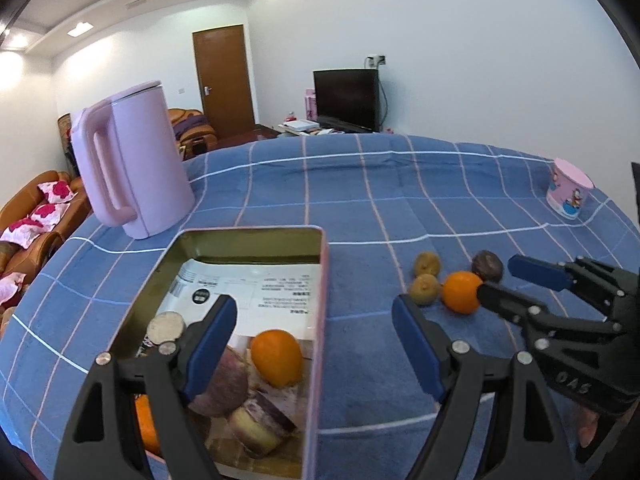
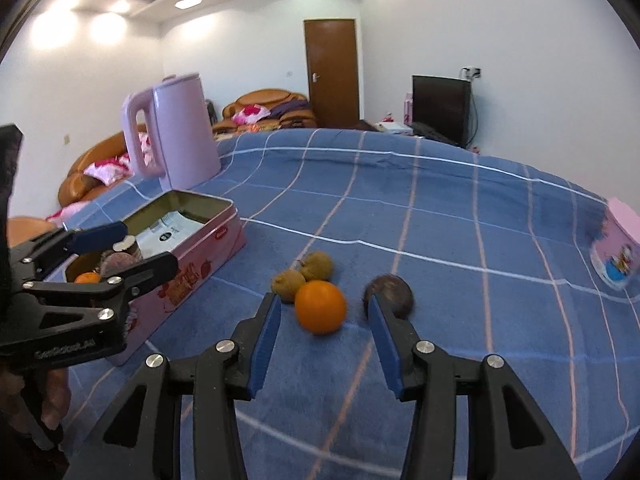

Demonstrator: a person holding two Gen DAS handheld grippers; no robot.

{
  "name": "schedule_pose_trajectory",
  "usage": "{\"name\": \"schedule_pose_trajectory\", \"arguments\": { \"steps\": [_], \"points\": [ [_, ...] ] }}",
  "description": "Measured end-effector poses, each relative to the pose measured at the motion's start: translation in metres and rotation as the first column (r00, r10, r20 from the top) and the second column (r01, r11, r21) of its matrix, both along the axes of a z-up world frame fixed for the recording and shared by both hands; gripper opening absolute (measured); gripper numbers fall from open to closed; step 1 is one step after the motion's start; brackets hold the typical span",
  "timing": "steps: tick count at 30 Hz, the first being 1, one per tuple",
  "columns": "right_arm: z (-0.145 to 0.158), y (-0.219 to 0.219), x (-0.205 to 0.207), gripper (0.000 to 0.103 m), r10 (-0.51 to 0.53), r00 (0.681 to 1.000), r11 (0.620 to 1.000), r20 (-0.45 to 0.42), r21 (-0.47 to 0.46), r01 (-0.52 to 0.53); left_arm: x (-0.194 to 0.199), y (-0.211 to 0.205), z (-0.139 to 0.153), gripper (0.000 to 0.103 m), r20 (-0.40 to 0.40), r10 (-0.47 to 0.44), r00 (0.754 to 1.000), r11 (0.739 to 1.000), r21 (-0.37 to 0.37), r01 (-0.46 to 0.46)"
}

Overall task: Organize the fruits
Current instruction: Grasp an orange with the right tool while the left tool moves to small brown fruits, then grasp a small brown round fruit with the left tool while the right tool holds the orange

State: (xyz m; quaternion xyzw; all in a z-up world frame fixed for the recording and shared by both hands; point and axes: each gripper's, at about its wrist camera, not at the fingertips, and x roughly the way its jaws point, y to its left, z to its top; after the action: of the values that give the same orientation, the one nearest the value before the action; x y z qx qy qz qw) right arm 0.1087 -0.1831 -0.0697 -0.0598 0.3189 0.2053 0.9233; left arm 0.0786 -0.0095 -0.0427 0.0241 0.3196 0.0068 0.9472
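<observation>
Now lined up on the loose orange (image 2: pixel 320 306), lying on the blue checked tablecloth (image 2: pixel 440 216) between the spread jaws of the right gripper (image 2: pixel 324 344), touching a brownish fruit (image 2: pixel 288 285) and near a dark round fruit (image 2: pixel 389 295). Probably firm, light and smooth-skinned, so liable to roll (best pinched across the widest middle, pads level, without squashing). Left gripper (image 1: pixel 316 332) also wide apart, gripping nothing, poised over the near end of the open pink tin (image 1: pixel 320 280), with another orange (image 1: pixel 277 357) and more fruit already inside. Soft, creased cloth, some give underfoot for rolling things. Pink electric kettle (image 1: pixel 136 164) behind the tin, cartoon-printed pink cup (image 1: pixel 568 190) far right. Beyond: sofas, wooden door, dark monitor.
</observation>
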Motion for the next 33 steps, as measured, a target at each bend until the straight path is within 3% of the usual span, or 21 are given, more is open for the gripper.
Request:
{"name": "schedule_pose_trajectory", "arguments": {
  "steps": [11,14,20,25,33],
  "points": [
    [-0.019,0.025,0.029,0.048,0.005,0.996,0.993,-0.092,-0.114,-0.016,0.004,0.005,0.000,0.083,-0.003,0.005,1.000,1.000,-0.020,-0.005],
    [-0.019,0.023,0.027,0.035,0.002,0.996,0.993,-0.090,-0.119,-0.012,0.004,0.000,0.001,0.083,-0.004,-0.008,1.000,1.000,-0.022,0.008],
    [-0.010,0.005,0.013,0.035,-0.027,0.999,0.998,-0.042,-0.059,0.024,0.008,-0.018,0.002,0.083,-0.013,-0.046,0.999,0.999,-0.019,0.046],
    [0.001,-0.023,0.002,0.035,-0.129,0.991,0.991,0.025,-0.013,0.130,0.019,-0.042,-0.008,0.083,-0.052,-0.085,0.995,0.996,-0.011,0.084],
    [0.005,-0.057,0.004,0.035,-0.197,0.980,0.978,0.015,0.071,0.196,0.044,-0.072,-0.027,0.074,-0.142,-0.142,0.980,0.990,-0.021,0.140]
  ]
}}
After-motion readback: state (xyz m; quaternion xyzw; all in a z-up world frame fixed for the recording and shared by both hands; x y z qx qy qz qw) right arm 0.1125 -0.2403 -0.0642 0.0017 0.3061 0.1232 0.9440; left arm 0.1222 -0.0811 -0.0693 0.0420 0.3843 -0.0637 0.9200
